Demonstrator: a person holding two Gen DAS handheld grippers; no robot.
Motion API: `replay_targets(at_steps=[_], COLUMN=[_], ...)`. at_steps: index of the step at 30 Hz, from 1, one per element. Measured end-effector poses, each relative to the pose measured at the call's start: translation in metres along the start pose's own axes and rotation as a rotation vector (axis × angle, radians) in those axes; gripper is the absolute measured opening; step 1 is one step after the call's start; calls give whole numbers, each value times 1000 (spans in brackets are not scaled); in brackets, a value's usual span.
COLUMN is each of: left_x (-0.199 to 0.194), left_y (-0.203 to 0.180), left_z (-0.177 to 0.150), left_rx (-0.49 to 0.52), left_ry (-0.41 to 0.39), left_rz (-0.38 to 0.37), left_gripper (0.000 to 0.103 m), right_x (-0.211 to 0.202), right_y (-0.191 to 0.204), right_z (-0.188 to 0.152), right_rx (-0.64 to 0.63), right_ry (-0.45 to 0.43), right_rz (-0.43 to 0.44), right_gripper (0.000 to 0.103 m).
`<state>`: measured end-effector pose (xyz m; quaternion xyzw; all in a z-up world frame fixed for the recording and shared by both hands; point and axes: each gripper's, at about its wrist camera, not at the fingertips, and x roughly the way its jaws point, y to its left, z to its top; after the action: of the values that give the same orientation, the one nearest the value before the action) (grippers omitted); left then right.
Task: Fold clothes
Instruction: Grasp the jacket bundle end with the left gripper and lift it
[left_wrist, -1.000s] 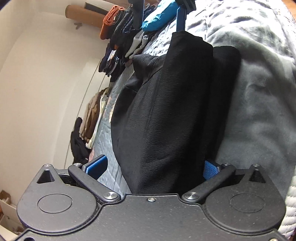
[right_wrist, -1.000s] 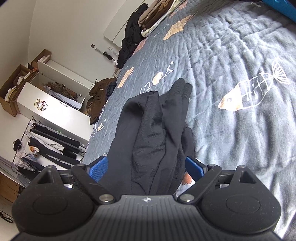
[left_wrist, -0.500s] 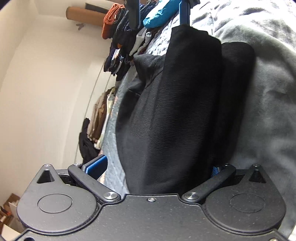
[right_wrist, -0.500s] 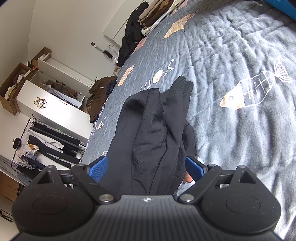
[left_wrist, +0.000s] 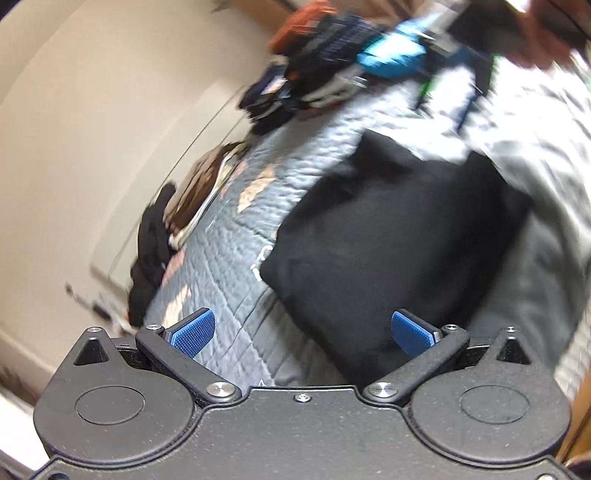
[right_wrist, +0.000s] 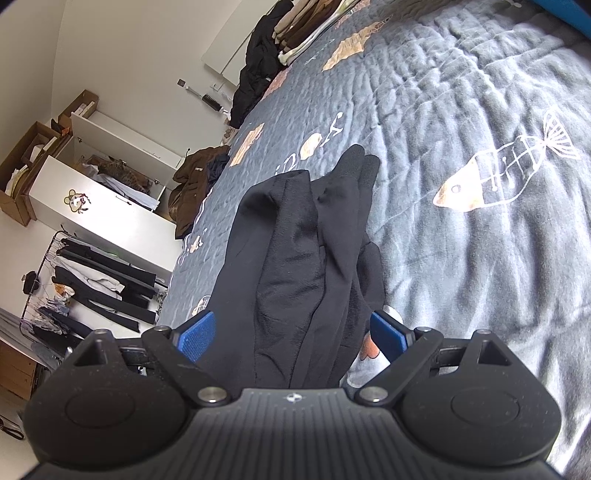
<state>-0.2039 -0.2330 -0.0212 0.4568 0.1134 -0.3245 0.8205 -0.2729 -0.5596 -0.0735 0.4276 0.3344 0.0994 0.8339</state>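
Right gripper (right_wrist: 291, 332): jaws spread wide, black garment (right_wrist: 303, 258) lies between blue pads (right_wrist: 195, 334), pads not pressing it. Garment is bunched in long folds on grey bedspread (right_wrist: 461, 122), long axis runs away from gripper toward far edge of bed.

Left gripper (left_wrist: 303, 330): released, nothing gripped; view is blurred. Folded black garment (left_wrist: 388, 236) lies flat on bedspread just ahead, right pad (left_wrist: 412, 332) in front of its near edge.

Around: clothes piles (right_wrist: 295, 29) at far edge of bed, brown jacket (right_wrist: 192, 184) beside bed, white cabinet (right_wrist: 96, 199), clothes rack (right_wrist: 92, 280).
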Motion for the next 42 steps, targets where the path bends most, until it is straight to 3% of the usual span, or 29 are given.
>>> replay_targets(at_steps=[6,12,18,22,30,37,42], left_x=[38,95,142,171,241,295,317], left_y=[76,134,155,156,154,150,150], left_z=[11,-17,-44,-57,-79,-95,-105], left_rx=[-352,-800,-1055,-1138,-1189,-1181,-1233], left_ry=[-15,-13,39,66,135,224,229], left_rz=[-149,-458,-600,-742,-961,-1018,-1062], left_gripper=[103,103,103,103,103,103,103], right_x=[4,7,7,6,7,10,13], right_y=[12,17,14,15,11,-1,-14], right_z=[-4,-13,-14,-10,-17,-20,-21], right_rx=[-34,-69,-91,-111,-117,-96,-70], right_ry=[9,37,15,13,78,106,130], right_rz=[16,6,-15,4,23,6,-8], right_gripper=[90,91,91,91,91,91,91])
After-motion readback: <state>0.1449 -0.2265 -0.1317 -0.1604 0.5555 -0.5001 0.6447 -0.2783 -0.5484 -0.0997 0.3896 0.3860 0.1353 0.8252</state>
